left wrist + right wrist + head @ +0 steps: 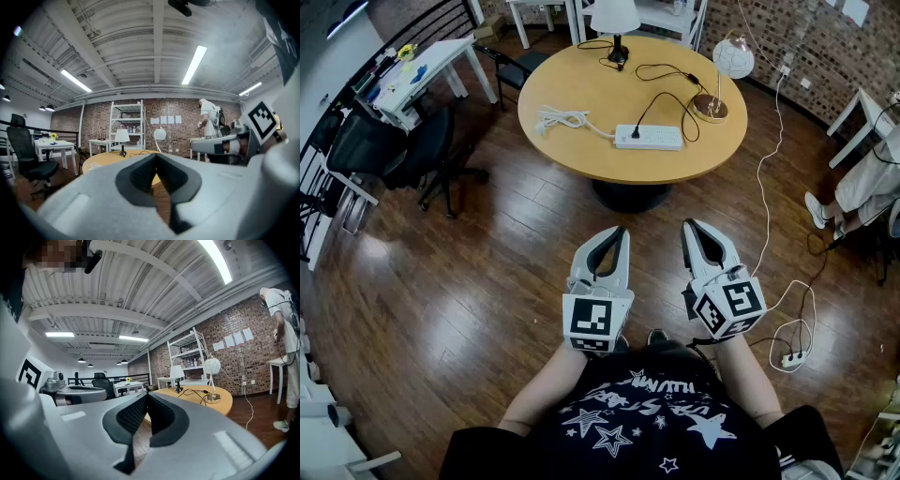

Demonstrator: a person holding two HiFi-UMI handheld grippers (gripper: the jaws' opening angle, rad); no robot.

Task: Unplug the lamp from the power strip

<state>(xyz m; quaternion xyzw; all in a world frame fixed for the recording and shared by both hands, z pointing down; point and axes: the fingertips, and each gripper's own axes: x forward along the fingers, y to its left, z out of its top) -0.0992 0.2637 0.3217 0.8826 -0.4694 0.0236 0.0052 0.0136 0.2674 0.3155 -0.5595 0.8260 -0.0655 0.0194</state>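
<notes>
A white power strip (649, 137) lies on the round wooden table (572, 89), far ahead of me, with black cords plugged into it. A white-shaded lamp (615, 16) stands at the table's back edge. A globe lamp (732, 58) on a copper base stands at its right. My left gripper (619, 231) and right gripper (689, 226) hover side by side over the floor, well short of the table. Both are shut with nothing between the jaws. The shaded lamp (122, 137) shows in the left gripper view; the shaded lamp (176, 372) and globe lamp (212, 365) show in the right gripper view.
A coiled white cord (564, 119) lies left of the strip. A black office chair (403, 150) and a white desk (417, 70) stand at the left. A second power strip (790, 357) with white cable lies on the floor at the right. A person (862, 187) is at the right edge.
</notes>
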